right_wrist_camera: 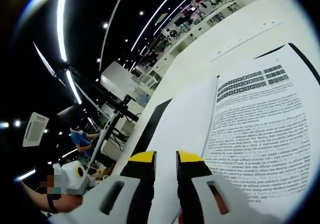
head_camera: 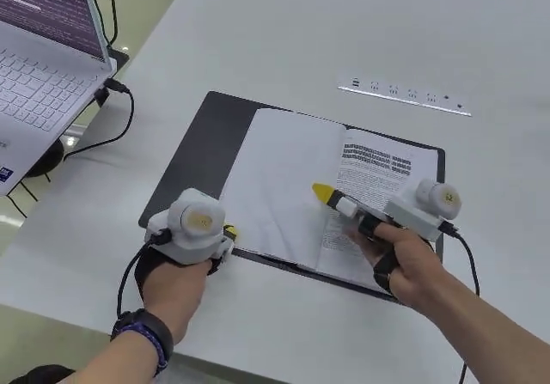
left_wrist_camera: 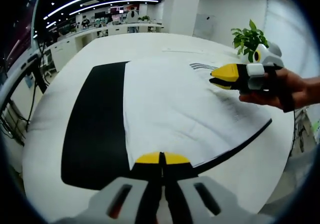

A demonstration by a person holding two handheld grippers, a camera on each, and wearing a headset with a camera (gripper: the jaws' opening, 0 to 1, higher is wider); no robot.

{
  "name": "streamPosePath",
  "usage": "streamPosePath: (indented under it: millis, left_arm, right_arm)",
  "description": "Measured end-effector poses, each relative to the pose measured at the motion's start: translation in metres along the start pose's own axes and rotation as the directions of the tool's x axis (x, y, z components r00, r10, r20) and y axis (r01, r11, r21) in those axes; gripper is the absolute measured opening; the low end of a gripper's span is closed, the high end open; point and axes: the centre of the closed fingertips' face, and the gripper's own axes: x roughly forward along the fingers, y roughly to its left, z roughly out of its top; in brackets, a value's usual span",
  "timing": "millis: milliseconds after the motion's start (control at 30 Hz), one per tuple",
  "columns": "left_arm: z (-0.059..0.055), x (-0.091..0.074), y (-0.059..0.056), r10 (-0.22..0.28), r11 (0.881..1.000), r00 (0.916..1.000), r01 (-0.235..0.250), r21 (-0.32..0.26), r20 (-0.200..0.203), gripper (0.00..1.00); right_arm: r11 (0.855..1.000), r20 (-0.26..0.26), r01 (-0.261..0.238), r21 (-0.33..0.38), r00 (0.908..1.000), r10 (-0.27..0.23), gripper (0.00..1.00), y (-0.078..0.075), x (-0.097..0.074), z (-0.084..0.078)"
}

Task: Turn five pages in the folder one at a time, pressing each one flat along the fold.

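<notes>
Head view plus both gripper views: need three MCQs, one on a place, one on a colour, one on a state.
1. In the head view, where does the open silver laptop sit relative to the open black folder with white pages?
A. Left of it
B. Right of it
C. On top of it

2. What colour are the tips of the left gripper and the right gripper?
A. Red
B. Yellow
C. Blue

3. How do the left gripper's fingers stand?
A. Spread wide
B. Shut together
C. Clamped on a pen

Answers:
1 A, the laptop lies at the head view's left edge, off the folder.
2 B, each gripper view shows yellow tips.
3 B, the left gripper view shows the two tips touching with no gap.
</notes>
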Motion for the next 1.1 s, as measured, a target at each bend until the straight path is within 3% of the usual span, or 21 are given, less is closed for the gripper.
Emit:
streamPosePath:
  millis: [300, 600, 700, 800, 1100]
  left_arm:
    - [0.000, 0.000, 0.000, 0.008, 1.000, 1.0000, -0.008, 0.002, 0.000, 0.00]
    - [-0.001, 0.000, -0.001, 0.004, 1.000, 1.0000, -0.004, -0.004, 0.000, 0.00]
    - [-0.001, 0.000, 0.001, -0.004, 0.999, 1.0000, 0.004, -0.041, 0.001, 0.00]
    - [-0.001, 0.000, 0.000, -0.004, 0.999, 1.0000, 0.004, -0.039, 0.001, 0.00]
    - [-0.001, 0.000, 0.000, -0.007, 0.999, 1.0000, 0.007, -0.052, 0.000, 0.00]
  right_arm:
    - [0.998, 0.011, 0.063, 0.025, 0.9979, -0.064, 0.00, -0.023, 0.007, -0.001]
    - [0.998, 0.010, 0.053, 0.033, 0.9985, -0.054, 0.00, -0.026, 0.008, -0.005]
    - [0.998, 0.006, 0.045, 0.031, 0.9990, -0.045, 0.00, -0.025, 0.008, -0.005]
    - [0.999, 0.005, 0.039, 0.026, 0.9992, -0.039, 0.00, -0.025, 0.008, -0.005]
    - [0.999, 0.063, 0.043, 0.030, 0.9970, -0.044, 0.00, -0.030, 0.021, 0.014]
